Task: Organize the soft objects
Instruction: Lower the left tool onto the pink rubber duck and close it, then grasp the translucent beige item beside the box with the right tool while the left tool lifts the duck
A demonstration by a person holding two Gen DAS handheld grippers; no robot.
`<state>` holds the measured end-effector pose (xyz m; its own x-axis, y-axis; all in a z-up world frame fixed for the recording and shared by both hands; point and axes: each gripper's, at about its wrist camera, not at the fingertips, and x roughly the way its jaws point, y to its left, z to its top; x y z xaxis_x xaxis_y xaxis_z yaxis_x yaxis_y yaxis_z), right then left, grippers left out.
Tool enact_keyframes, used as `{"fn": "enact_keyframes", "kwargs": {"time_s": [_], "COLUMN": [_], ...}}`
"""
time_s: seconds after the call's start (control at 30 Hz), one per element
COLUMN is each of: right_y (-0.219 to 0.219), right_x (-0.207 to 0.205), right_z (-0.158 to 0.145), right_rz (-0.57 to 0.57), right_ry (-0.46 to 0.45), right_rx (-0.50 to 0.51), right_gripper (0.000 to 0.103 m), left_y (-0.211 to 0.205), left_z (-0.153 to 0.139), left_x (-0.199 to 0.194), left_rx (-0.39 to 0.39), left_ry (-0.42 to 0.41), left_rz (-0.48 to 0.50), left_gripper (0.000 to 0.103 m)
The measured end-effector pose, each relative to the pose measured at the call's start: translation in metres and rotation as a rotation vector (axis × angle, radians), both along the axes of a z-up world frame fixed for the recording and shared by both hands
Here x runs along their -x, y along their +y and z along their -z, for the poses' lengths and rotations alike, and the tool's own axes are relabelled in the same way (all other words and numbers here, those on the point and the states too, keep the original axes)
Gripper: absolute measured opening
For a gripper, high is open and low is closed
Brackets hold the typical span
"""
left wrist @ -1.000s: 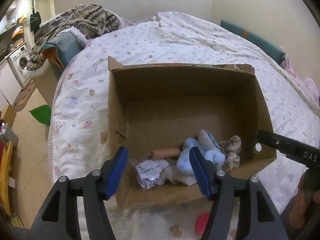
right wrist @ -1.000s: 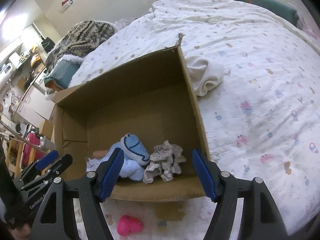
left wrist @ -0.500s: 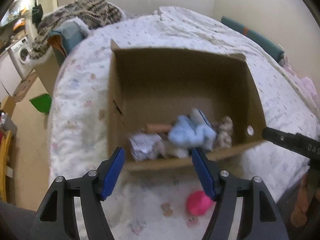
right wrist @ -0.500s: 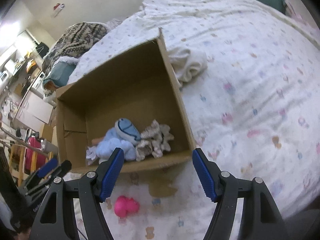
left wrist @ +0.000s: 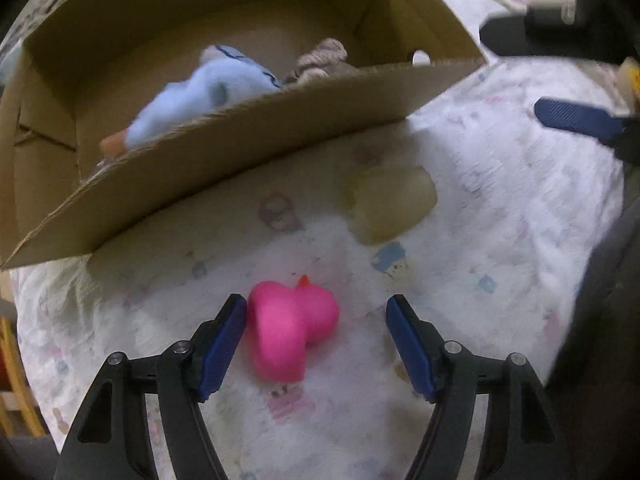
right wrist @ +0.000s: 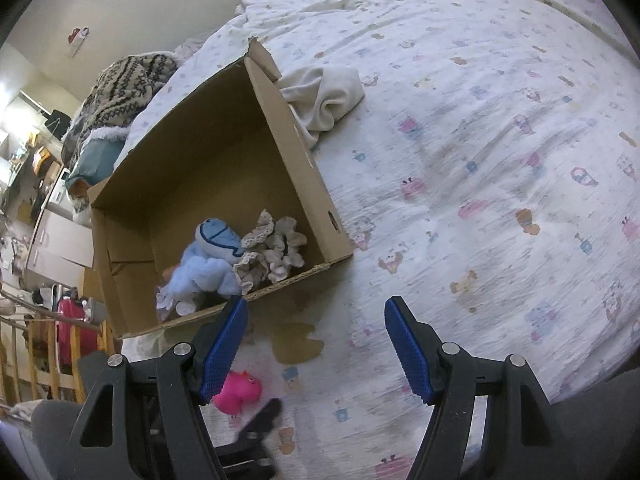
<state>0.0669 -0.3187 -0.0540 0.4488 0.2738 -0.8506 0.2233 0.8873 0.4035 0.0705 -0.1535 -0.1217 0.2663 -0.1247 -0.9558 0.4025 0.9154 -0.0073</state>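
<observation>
1. Pink toy (left wrist: 294,330), a soft duck-like shape with a small orange tip, lies on the printed bedsheet (left wrist: 480,240) at lower centre of the left wrist frame, outside and below the near wall of the cardboard box (left wrist: 240,152).

2. Left gripper (left wrist: 316,338) points steeply down over it, jaws apart and just opened wider; the toy sits between them but off centre, its left flank at or touching the left pad (left wrist: 222,346), a clear gap to the right pad (left wrist: 408,348). No pad presses on it.

3. The toy's long axis runs roughly up and down the frame, about parallel to the pads, so a close would likely squeeze its narrower width.

4. Right gripper (right wrist: 316,340) is also spread, with nothing between its jaws, only sheet. In its frame the toy (right wrist: 238,392) lies lower left, behind the left pad, well off its line. The left hand is plainly nearer.

5. Judged from this, a small shift of the left gripper toward frame left would centre the toy before closing.

6. Inside the box: a blue plush (right wrist: 208,264) and a lace cloth (right wrist: 268,248). A white cloth (right wrist: 324,96) waits beside the box, upper centre.
</observation>
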Motion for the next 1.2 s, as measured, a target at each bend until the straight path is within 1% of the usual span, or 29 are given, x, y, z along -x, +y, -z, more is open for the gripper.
{"fn": "enact_keyframes", "kwargs": {"time_s": [0.1,0.17,0.2,0.23,0.37,0.53,0.57,0.6,0.73,0.83,0.93,1.07,1.17,1.2], "right_y": [0.001,0.002,0.003,0.004,0.006,0.008,0.008,0.008,0.011,0.017,0.029,0.054,0.073,0.079], "right_x": [-0.001,-0.002,-0.002,-0.002,-0.003,-0.003,-0.004,-0.004,-0.004,-0.006,-0.012,-0.023,-0.032,-0.034], "right_z": [0.001,0.001,0.002,0.002,0.002,0.003,0.003,0.004,0.010,0.018,0.028,0.043,0.057,0.061], "right_rz": [-0.005,-0.010,-0.012,-0.014,-0.017,-0.026,-0.028,-0.029,-0.042,-0.064,-0.103,-0.183,-0.244,-0.264], "right_ry": [0.006,0.005,0.005,0.004,0.004,0.004,0.003,0.005,0.033,0.064,0.095,0.139,0.179,0.188], "right_rx": [-0.005,-0.003,-0.003,-0.002,-0.003,-0.013,-0.015,-0.016,-0.031,-0.020,-0.005,0.050,0.118,0.162], "right_gripper": [0.075,0.075,0.075,0.075,0.075,0.075,0.075,0.075,0.075,0.075,0.075,0.075,0.074,0.074], "left_y": [-0.002,0.000,0.002,0.002,0.009,0.034,0.042,0.054,0.086,0.106,0.123,0.149,0.155,0.157], "left_z": [0.007,0.006,0.005,0.004,-0.001,-0.016,-0.022,-0.028,-0.054,-0.073,-0.088,-0.100,-0.093,-0.092], "left_x": [-0.001,0.000,0.000,0.001,0.006,0.008,0.007,-0.003,-0.005,-0.001,0.003,0.005,0.005,0.007], "left_rx": [0.017,0.033,0.040,0.040,0.054,0.040,0.040,0.041,0.089,0.109,0.104,0.101,0.118,0.122], "left_ry": [0.020,0.018,0.020,0.022,0.014,0.005,-0.002,-0.007,-0.032,-0.061,-0.093,-0.115,-0.102,-0.098], "left_rz": [-0.019,-0.022,-0.012,-0.003,-0.006,-0.065,-0.089,-0.110,-0.206,-0.242,-0.269,-0.317,-0.373,-0.383], "left_gripper": [0.068,0.057,0.040,0.039,0.039,0.039,0.038,0.038,0.038,0.038,0.038,0.038,0.038,0.038]}}
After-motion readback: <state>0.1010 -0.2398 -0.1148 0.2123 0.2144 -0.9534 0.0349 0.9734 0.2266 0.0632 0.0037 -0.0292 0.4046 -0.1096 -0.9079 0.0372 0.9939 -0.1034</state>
